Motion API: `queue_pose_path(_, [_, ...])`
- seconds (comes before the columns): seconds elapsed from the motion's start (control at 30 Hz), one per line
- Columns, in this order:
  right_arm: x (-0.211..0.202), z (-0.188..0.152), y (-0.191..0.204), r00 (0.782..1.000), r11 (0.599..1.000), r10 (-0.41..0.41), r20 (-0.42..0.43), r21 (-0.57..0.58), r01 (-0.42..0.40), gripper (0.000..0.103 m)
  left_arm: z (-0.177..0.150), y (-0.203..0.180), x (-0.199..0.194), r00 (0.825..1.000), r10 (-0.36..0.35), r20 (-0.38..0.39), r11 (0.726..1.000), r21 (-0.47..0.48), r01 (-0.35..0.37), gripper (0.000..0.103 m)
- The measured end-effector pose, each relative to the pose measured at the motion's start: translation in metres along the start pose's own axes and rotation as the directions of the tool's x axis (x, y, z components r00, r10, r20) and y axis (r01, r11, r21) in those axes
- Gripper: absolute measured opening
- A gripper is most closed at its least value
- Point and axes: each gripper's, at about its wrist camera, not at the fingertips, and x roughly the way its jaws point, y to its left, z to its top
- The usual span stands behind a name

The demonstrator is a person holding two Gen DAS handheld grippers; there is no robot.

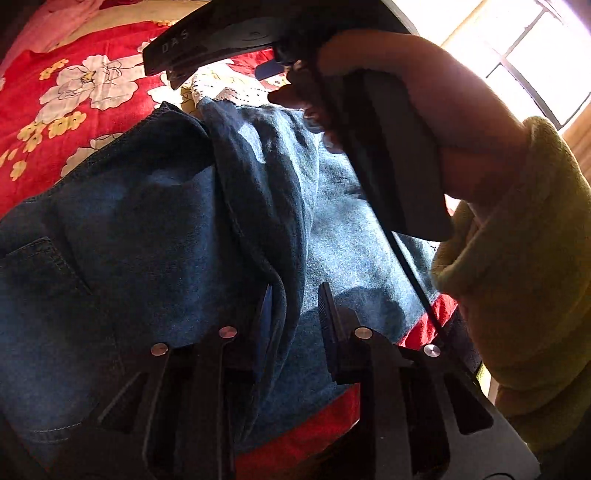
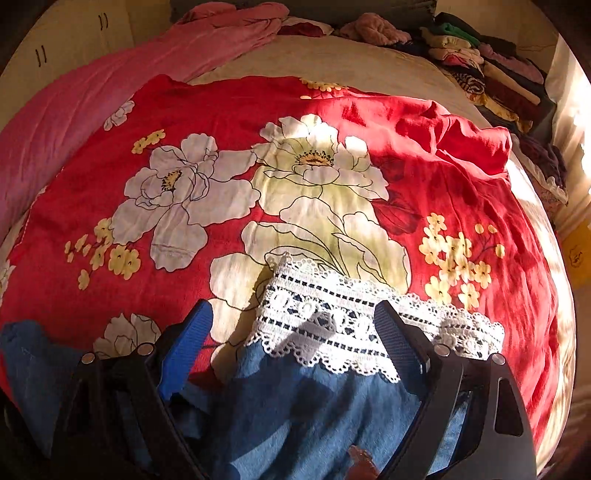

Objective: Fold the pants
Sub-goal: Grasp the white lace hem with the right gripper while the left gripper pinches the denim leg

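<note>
Denim, soft and heavy: I see blue lace-cuffed jeans point(image 2: 314, 406) on the red floral bedspread point(image 2: 258, 118), my left hand-held gripper point(image 1: 295, 314) pinching a fabric ridge, my right hand-held gripper point(image 2: 295, 317) spread wide above the white lace cuff point(image 2: 332, 314), a good hold.

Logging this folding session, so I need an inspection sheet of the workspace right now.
Surface: bed with red floral cover.
Job's things: blue denim pants bunched, white lace hem toward the bed's middle.
Clutter: stacked clothes along far right edge; pink blanket at left.
Grippers: left gripper straddles a denim fold, grip unclear; right gripper open over the lace hem.
Cables: nothing seen.
Surroundings: bright window; cupboard doors.
</note>
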Motion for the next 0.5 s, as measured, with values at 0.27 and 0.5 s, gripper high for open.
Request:
queue_pose_path(0.27, [0.021, -0.004, -0.028, 1.0, 0.997, 0.021, -0.005, 0.079, -0.02, 0.029, 0.001, 0.006, -0.003, 1.0, 0.012, 0.012, 1.0, 0.005, -0.012, 0.02])
queue_pose_path(0.5, [-0.048, -0.036, -0.092, 0.987, 0.957, 0.082, 0.136, 0.266, -0.116, 0.017, -0.002, 0.005, -0.006, 0.998, 0.04, 0.04, 0.999, 0.009, -0.041, 0.026])
